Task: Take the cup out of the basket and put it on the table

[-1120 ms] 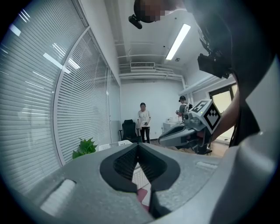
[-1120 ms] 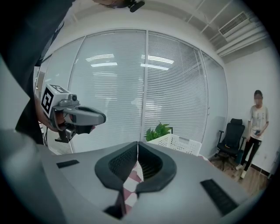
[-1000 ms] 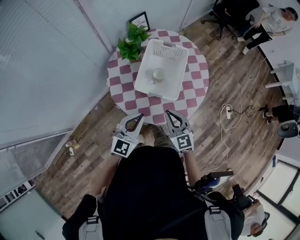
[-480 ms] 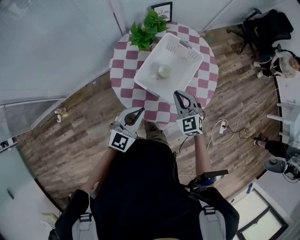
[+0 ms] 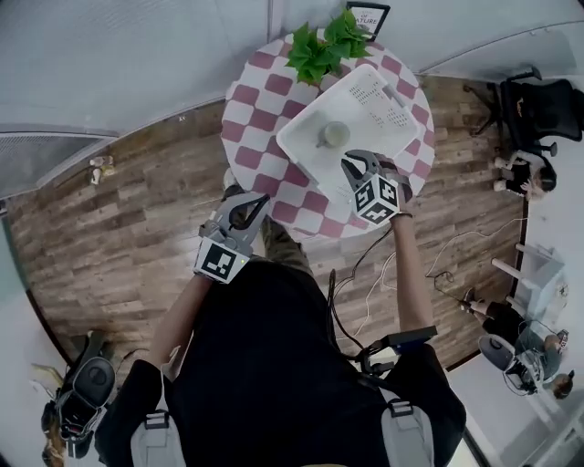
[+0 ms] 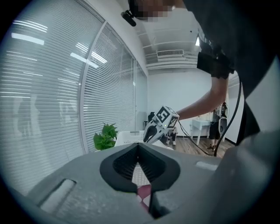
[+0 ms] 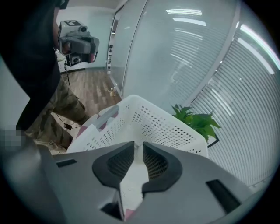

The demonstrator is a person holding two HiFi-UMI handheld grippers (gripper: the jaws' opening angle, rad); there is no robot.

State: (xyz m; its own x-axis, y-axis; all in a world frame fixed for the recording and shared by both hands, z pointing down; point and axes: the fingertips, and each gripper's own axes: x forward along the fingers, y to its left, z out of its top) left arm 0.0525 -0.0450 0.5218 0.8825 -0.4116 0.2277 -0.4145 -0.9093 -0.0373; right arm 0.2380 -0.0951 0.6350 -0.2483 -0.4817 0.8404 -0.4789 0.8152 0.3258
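Observation:
A small white cup (image 5: 334, 134) stands inside the white perforated basket (image 5: 383, 108) on the round pink-and-white checked table (image 5: 260, 100). My right gripper (image 5: 354, 166) hovers at the basket's near rim, a short way from the cup. Its jaws are opening to a narrow gap, with nothing between them. In the right gripper view the gripper (image 7: 139, 146) faces the basket (image 7: 144, 120), whose wall hides the cup. My left gripper (image 5: 255, 202) hangs at the table's near edge, shut and empty. In the left gripper view its jaws (image 6: 138, 146) meet, with the right gripper (image 6: 159, 126) ahead.
A green potted plant (image 5: 324, 47) and a small framed picture (image 5: 370, 16) stand behind the basket. Glass walls with blinds run along the left. An office chair (image 5: 538, 102), floor cables (image 5: 452, 251) and a person (image 5: 522, 173) are to the right.
My right gripper has moved forward from the table's near edge up to the basket's rim. The left gripper has stayed by the near edge. The head view has swung round.

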